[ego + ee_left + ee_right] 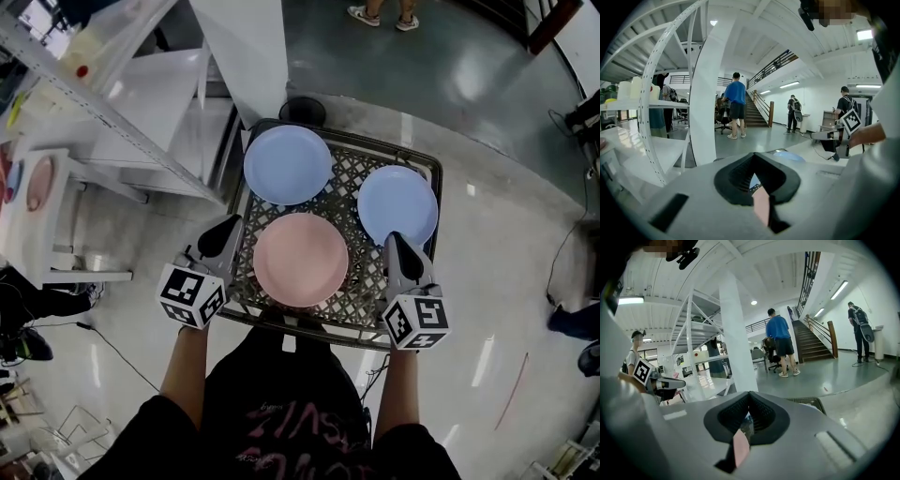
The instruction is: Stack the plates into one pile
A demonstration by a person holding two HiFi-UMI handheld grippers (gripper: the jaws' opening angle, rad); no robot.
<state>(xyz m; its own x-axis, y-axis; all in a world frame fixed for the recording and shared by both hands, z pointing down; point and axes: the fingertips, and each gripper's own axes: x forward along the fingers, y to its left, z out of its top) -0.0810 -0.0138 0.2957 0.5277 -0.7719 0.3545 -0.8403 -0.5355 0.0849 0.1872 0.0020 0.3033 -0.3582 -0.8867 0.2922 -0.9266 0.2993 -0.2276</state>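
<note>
Three plates lie on a black wire-mesh table [349, 178]. A pink plate [300, 260] sits at the near middle, one blue plate [288, 164] at the far left and another blue plate [397, 204] at the right. My left gripper [228, 226] hovers just left of the pink plate, jaws shut and holding nothing. My right gripper [393, 240] is shut too, between the pink plate and the right blue plate's near edge. In each gripper view a sliver of the pink plate [761, 205] [740, 446] shows under the closed jaws.
A white shelving frame [112, 117] and a white column [248, 56] stand to the left and behind the table. A round black object [302, 111] sits at the table's far edge. People stand farther off on the grey floor [737, 101].
</note>
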